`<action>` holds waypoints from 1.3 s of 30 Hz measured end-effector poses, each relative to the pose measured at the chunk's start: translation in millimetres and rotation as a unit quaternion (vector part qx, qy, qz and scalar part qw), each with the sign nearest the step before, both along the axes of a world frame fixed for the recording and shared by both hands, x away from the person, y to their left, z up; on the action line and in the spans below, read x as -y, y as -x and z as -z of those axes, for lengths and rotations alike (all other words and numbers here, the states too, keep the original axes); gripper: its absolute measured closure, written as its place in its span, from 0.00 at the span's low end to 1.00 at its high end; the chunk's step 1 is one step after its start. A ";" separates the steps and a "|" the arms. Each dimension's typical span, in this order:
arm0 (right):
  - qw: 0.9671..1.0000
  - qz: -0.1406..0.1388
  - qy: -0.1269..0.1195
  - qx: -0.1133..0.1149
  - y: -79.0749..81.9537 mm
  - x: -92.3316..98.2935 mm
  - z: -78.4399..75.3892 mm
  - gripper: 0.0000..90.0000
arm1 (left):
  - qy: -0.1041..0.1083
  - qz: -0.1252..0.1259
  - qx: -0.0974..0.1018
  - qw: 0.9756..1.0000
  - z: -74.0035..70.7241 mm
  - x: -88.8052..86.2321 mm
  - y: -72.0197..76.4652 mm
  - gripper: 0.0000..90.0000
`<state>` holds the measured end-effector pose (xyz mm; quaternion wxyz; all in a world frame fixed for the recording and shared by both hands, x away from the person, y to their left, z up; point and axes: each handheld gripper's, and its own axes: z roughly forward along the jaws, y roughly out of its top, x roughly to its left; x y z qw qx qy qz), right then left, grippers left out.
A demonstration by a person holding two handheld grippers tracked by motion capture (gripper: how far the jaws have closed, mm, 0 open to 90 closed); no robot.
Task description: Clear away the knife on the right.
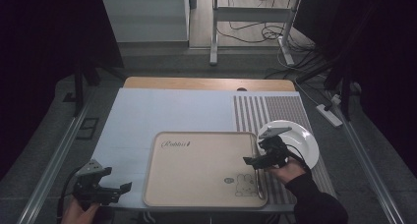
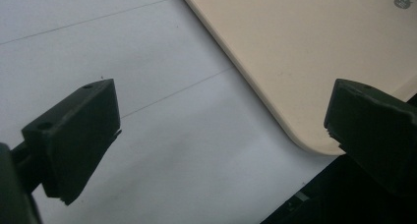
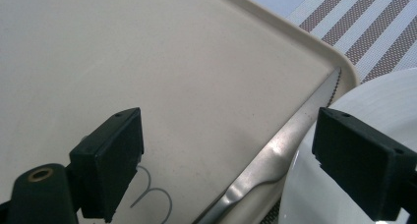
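A beige tray (image 1: 196,170) with a rabbit print lies at the front middle of the table. A table knife (image 1: 257,182) rests along the tray's right rim, its serrated blade pointing away from me. In the right gripper view the knife (image 3: 275,148) runs between the tray (image 3: 147,62) and a white plate (image 3: 373,101). My right gripper (image 1: 254,153) hovers over that rim. Its jaws stand wide apart, and the right gripper (image 3: 226,150) has the knife below the gap with nothing pressed. At the front left, my left gripper (image 1: 116,179) is open and empty over the pale mat (image 2: 123,62).
The white plate (image 1: 300,138) sits on a striped placemat (image 1: 270,111) at the right, touching the tray's right side. The tray's near left corner (image 2: 319,47) lies just right of the left gripper (image 2: 216,121). Beyond the mats runs the table's wooden far edge (image 1: 206,83).
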<state>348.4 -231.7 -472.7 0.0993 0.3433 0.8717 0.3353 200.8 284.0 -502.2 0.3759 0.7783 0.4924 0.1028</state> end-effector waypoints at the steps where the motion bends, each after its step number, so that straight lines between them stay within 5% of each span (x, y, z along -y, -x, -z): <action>1: 1.000 0.001 -0.001 0.001 0.7 0.6 -0.1 0.14 | 0.000 0.000 0.000 1.000 0.0 0.0 0.0 0.02; 18: 1.000 0.004 0.007 0.019 10.5 11.0 2.4 0.00 | 0.000 0.000 0.000 1.000 0.0 0.0 0.0 0.02; 39: 1.000 0.017 0.003 0.023 17.4 27.0 6.9 0.00 | 0.003 0.002 0.000 1.000 -0.1 -0.3 0.2 0.02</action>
